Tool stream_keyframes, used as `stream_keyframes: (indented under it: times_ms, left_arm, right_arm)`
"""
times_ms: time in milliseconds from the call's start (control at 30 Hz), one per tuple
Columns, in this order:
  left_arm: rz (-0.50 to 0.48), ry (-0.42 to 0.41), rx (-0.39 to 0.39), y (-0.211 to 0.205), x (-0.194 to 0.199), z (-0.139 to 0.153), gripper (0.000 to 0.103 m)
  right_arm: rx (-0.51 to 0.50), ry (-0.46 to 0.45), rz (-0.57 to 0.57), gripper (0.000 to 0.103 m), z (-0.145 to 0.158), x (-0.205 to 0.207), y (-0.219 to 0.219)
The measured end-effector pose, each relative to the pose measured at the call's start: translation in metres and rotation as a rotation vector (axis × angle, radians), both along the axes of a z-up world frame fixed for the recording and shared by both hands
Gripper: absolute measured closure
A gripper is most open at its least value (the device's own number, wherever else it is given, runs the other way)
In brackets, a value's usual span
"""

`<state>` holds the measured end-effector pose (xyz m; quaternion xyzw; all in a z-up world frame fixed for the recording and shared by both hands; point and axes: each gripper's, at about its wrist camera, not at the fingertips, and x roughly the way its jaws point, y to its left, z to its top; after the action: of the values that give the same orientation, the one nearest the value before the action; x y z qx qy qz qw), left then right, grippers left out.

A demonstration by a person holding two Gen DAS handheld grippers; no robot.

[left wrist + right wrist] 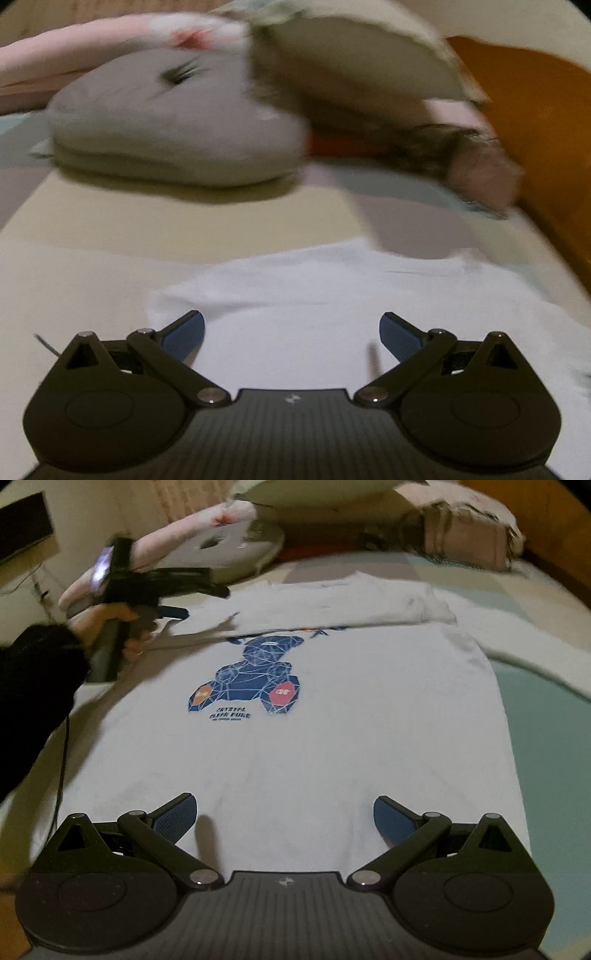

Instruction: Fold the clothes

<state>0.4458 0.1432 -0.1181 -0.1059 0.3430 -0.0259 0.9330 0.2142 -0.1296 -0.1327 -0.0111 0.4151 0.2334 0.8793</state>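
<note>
T-shirt (314,746), white with a blue bear print (251,675), lies spread flat on the bed (546,716), its top part folded down across the bear's head. Right tongs (285,821) hover over the shirt's near hem, spread apart and empty. Left tongs (291,336) hang over the shirt's upper edge, also apart with nothing between them; the right view shows them held in a hand (107,627) with a dark sleeve (33,686). Beyond the shirt, a grey plush toy (173,136) and pillows (354,59) lie near the headboard (543,122).
</note>
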Motion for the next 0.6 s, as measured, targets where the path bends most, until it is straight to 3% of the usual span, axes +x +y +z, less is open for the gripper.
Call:
stream_keyframes:
  times_ms: [200, 400, 467, 533, 600]
  left_arm:
    - [-0.004, 0.021, 0.087, -0.005, -0.003, 0.016, 0.003]
    - [-0.238, -0.043, 0.105, -0.035, -0.052, 0.027, 0.002]
    - [-0.241, -0.006, 0.134, -0.036, -0.063, 0.015, 0.002]
    - [-0.18, 0.059, 0.156, -0.03, -0.067, 0.002, 0.002]
    - [-0.114, 0.087, 0.13, -0.017, -0.072, 0.001, 0.0]
  right_arm:
    - [-0.029, -0.032, 0.022, 0.0, -0.004, -0.005, 0.0]
    - [-0.032, -0.039, 0.015, 0.0, -0.006, -0.005, 0.001]
    - [-0.026, -0.033, 0.014, 0.0, -0.006, -0.004, 0.0]
    - [-0.029, -0.029, 0.022, 0.0, -0.005, -0.003, 0.0]
    - [-0.049, -0.035, 0.032, 0.0, -0.006, -0.006, 0.0]
